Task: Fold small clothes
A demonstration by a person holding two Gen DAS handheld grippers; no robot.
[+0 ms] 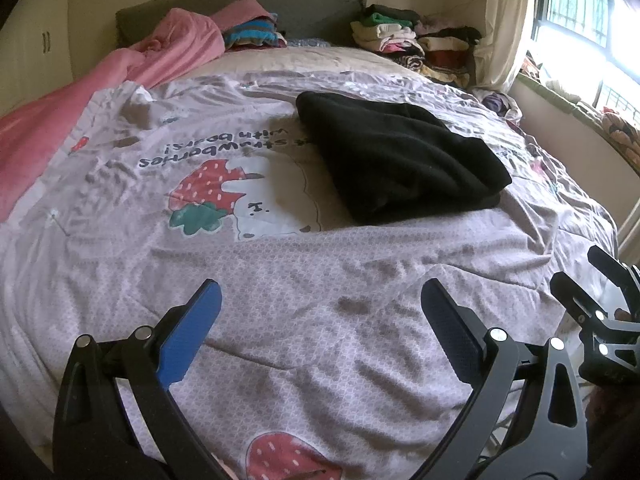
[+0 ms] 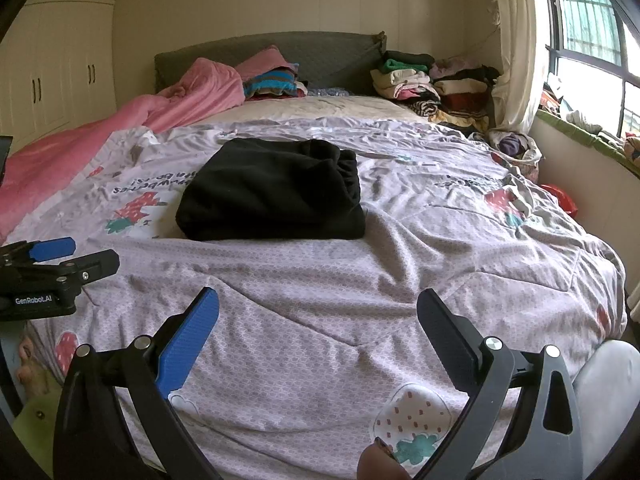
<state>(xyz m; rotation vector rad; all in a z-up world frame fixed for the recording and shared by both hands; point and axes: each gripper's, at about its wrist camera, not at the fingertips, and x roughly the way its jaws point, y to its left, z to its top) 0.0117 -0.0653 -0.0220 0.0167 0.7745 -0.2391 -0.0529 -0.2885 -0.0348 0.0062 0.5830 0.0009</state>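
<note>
along the far left edge of the bed, a crumpled pink blanket (image 2: 168,100) runs up toward the grey padded headboard (image 2: 320,56), soft and bunched into rounded folds. beside it lies the lilac quilt cover (image 2: 360,280), thin and wrinkled, printed with a fine lattice pattern, red strawberries and dark lettering. at the middle of that cover rests the black garment (image 2: 272,192), folded into a thick, roughly rectangular bundle; its fabric looks matte and fleecy, with a gathered, rounded edge on its right side and a smooth fold facing the cameras. the left gripper (image 1: 320,320) hovers over the near part of the quilt, its jaws spread wide apart and holding nothing, one blue ribbed pad and one black. the right gripper (image 2: 318,320) hangs just beside it, likewise spread and empty. against the headboard's right end stands a pile of folded clothes (image 2: 432,84), then a pale curtain (image 2: 516,52) by the window.
</note>
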